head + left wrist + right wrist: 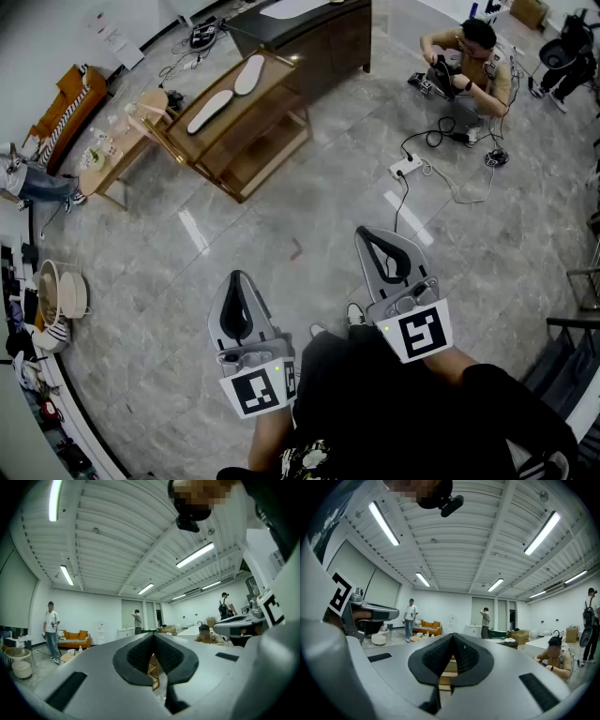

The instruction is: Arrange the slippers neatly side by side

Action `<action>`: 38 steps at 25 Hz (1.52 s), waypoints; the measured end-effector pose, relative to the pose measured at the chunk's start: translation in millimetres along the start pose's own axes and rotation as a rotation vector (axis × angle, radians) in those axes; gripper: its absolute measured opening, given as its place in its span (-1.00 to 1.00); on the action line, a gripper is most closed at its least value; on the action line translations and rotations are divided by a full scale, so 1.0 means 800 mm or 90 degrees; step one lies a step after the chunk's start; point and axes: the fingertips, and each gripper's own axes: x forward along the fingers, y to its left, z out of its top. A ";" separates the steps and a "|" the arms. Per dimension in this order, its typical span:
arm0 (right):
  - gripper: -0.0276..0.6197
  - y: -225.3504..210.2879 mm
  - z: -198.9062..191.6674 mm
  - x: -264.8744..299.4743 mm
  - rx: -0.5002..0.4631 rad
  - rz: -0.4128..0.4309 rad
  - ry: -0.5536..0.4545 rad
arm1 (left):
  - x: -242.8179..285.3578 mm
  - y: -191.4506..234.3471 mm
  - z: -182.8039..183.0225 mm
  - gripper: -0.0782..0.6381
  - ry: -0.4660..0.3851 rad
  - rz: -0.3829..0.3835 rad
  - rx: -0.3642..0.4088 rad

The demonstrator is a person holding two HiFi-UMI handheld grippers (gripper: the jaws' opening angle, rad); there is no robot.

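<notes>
Two pale slippers, one (249, 73) further back and one (210, 111) nearer, lie end to end on top of a tilted-looking wooden rack (246, 141), far ahead at the upper left of the head view. My left gripper (237, 277) and right gripper (366, 234) are held close to my body over the grey floor, well short of the rack. Both are shut with nothing between the jaws. In the left gripper view the gripper (153, 634) points level, with a bit of the wooden rack (153, 668) showing below its closed tips. In the right gripper view the gripper (453, 634) shows the same.
A person (469, 61) crouches at the upper right, with a power strip (405, 167) and cables on the floor nearby. A dark cabinet (309, 33) stands behind the rack, a small round table (117, 155) to its left, and baskets (58, 300) along the left wall.
</notes>
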 end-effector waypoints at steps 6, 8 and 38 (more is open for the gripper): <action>-0.92 -0.003 -0.004 -0.011 0.011 0.009 0.012 | -0.011 -0.010 -0.001 -0.78 0.012 0.010 -0.006; -0.92 -0.002 -0.006 -0.009 0.025 0.022 0.007 | -0.010 -0.006 -0.004 -0.78 0.012 0.018 -0.007; -0.92 -0.029 -0.052 0.015 0.055 0.043 0.031 | 0.014 -0.007 -0.032 -0.78 0.058 -0.019 -0.005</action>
